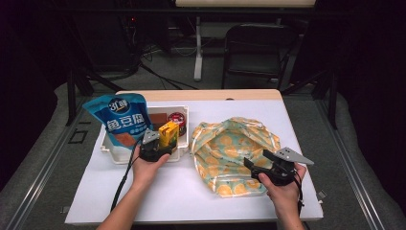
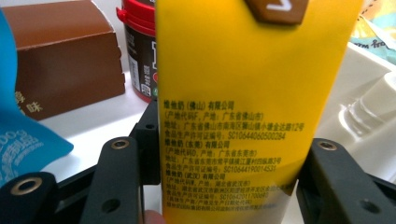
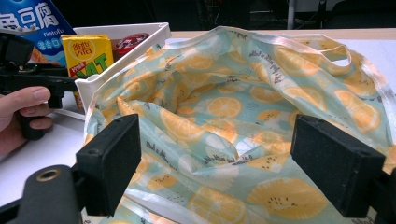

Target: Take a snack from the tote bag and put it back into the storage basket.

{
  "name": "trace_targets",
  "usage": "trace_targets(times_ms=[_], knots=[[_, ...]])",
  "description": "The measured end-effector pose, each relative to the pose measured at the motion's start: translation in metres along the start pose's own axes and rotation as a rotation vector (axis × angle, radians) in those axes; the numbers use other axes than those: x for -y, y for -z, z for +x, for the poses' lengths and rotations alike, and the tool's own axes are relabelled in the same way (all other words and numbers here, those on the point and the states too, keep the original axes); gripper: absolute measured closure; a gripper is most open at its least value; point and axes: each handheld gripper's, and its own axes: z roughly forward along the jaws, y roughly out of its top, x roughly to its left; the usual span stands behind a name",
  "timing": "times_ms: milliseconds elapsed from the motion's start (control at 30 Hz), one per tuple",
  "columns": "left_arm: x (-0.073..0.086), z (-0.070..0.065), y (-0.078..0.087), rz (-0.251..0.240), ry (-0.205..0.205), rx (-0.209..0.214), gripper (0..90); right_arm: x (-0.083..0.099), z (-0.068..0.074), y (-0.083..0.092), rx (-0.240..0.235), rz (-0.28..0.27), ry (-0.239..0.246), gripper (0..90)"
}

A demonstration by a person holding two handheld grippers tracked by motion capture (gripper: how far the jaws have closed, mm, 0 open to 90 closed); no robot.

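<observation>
A yellow drink carton point(image 1: 168, 133) stands upright at the front of a white tray point(image 1: 117, 156). My left gripper point(image 1: 163, 142) is shut on the carton point(image 2: 233, 116), one black jaw pressed to each side. In the right gripper view the carton point(image 3: 88, 53) sits just behind the tray rim point(image 3: 126, 52), with my left gripper point(image 3: 42, 77) and a hand beside it. A cloth bag point(image 1: 230, 143) printed with orange slices lies open on the table. My right gripper point(image 1: 256, 161) is open at the bag's near right edge, its jaws wide over the fabric point(image 3: 224, 98).
The tray also holds a blue snack pouch point(image 1: 122, 120), a brown box point(image 1: 158, 116) and a red-lidded jar point(image 1: 177, 118). In the left gripper view the box point(image 2: 65, 56) and jar point(image 2: 137, 46) stand behind the carton. A dark chair point(image 1: 253, 48) stands beyond the table.
</observation>
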Motion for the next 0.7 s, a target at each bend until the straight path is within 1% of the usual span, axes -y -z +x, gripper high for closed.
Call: trace_targets(times_ms=[67, 100, 133, 200, 233, 267, 300, 333, 400, 433, 467, 533, 600, 633, 667, 700], knots=[[0.0001, -0.0018, -0.0002, 0.003, -0.019, 0.0, 50.8, 0.0, 0.0002, -0.0006, 0.0, -0.001, -0.001, 15.7], [0.0002, -0.0018, 0.0001, 0.007, -0.021, -0.003, 50.7, 0.0, 0.0003, -0.0008, 0.002, 0.001, 0.0, 15.6], [0.0012, -0.0011, 0.0008, 0.01, -0.017, 0.005, 50.6, 0.0, 0.0004, -0.0008, 0.003, 0.004, 0.003, 15.7], [0.0036, -0.0005, 0.0018, 0.013, -0.018, 0.007, 50.3, 0.0003, 0.001, -0.0009, 0.003, 0.008, 0.005, 15.7], [0.005, -0.0002, 0.0033, 0.025, -0.028, 0.005, 50.1, 0.0004, 0.0011, -0.001, 0.002, 0.009, 0.005, 15.7], [0.0061, 0.0007, 0.0031, 0.012, -0.02, 0.008, 50.1, 0.0005, 0.001, -0.0005, 0.003, 0.012, 0.006, 15.8], [0.0057, 0.0019, 0.0039, 0.023, -0.013, 0.016, 50.2, 0.0006, 0.0009, -0.0005, 0.003, 0.011, 0.006, 15.8], [0.0056, 0.0024, 0.0035, 0.021, -0.01, 0.016, 50.1, 0.0009, 0.001, -0.001, 0.002, 0.008, 0.002, 15.8], [0.0046, 0.0018, 0.0019, 0.037, -0.025, 0.002, 50.2, 0.0011, 0.0008, -0.0016, -0.001, 0.005, -0.003, 15.9], [0.0041, 0.0012, 0.001, 0.04, -0.03, -0.004, 50.2, 0.0011, 0.0005, -0.0016, 0.003, 0.011, 0.001, 16.0], [0.003, 0.0013, 0.0005, 0.055, -0.035, -0.001, 50.2, 0.0011, 0.0005, -0.0017, 0.003, 0.012, 0.002, 15.9], [0.002, 0.0018, 0.0005, 0.07, -0.03, 0.001, 49.9, 0.0012, 0.0001, -0.0017, 0.003, 0.017, 0.004, 16.0], [0.0034, 0.0023, 0.001, 0.065, -0.02, -0.001, 49.2, 0.0013, -0.0002, -0.0019, 0.004, 0.018, 0.005, 16.0], [0.0042, 0.0025, 0.0029, 0.075, -0.018, -0.005, 48.3, 0.0014, -0.0003, -0.002, 0.004, 0.018, 0.005, 16.0], [0.0051, 0.0023, 0.0041, 0.079, -0.008, -0.005, 42.4, 0.0015, -0.0006, -0.0018, 0.007, 0.02, 0.006, 16.0], [0.0055, 0.002, 0.0054, 0.087, -0.001, -0.001, 33.8, 0.0018, -0.0006, -0.002, 0.006, 0.017, 0.003, 16.0]])
